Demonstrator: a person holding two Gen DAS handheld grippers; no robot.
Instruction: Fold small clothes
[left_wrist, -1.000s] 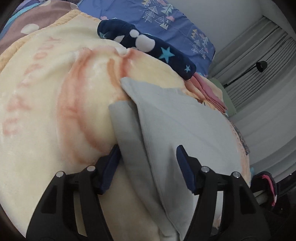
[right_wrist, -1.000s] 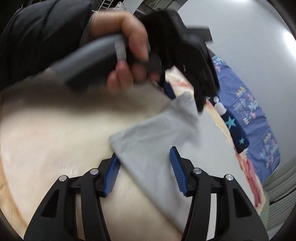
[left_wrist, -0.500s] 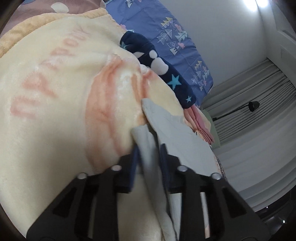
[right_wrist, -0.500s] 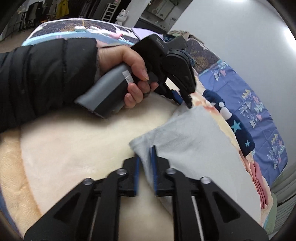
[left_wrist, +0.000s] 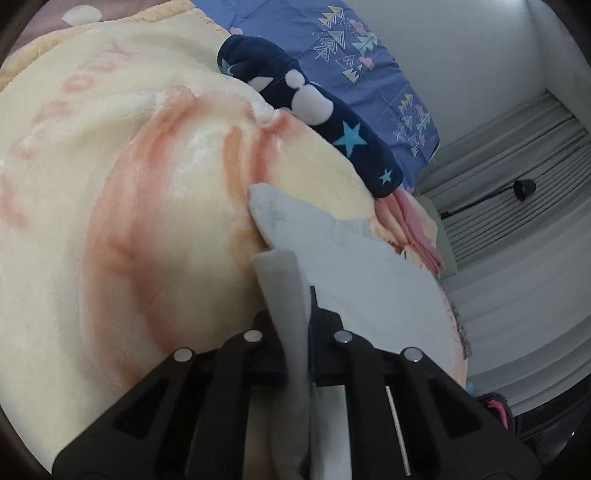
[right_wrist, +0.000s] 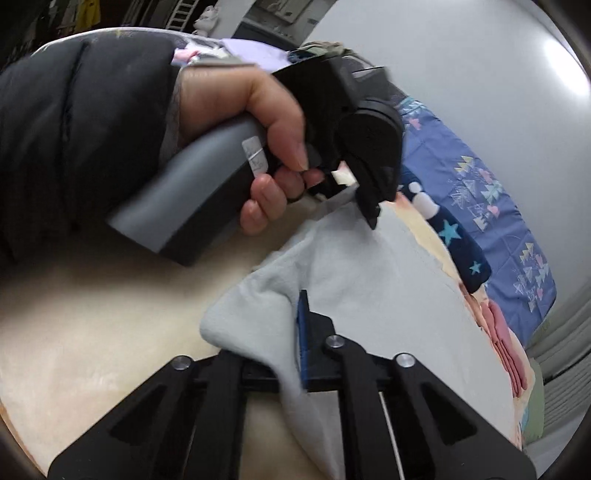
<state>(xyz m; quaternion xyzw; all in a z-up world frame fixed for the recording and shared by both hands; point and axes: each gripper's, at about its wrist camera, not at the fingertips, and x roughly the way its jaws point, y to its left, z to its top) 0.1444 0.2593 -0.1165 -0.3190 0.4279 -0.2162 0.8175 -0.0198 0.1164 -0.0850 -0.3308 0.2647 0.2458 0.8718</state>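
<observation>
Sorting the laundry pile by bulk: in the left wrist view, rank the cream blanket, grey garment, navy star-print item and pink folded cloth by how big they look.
1. cream blanket
2. grey garment
3. navy star-print item
4. pink folded cloth

The navy and pink pieces lie farther away and the pink is partly hidden, so their true sizes are unsure.

Bed under cream fleece blanket (left_wrist: 110, 206); on it: grey garment (left_wrist: 354, 273), navy star-print piece (left_wrist: 332, 122), pink folded cloth (left_wrist: 417, 229).

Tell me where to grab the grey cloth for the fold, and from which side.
Grip the grey cloth at its two near corners, coming in low from the near edge. The left hand-held gripper and right hand-held gripper are shut on those corners, where the fabric bunches upward while the rest lies on the cream blanket.
</observation>
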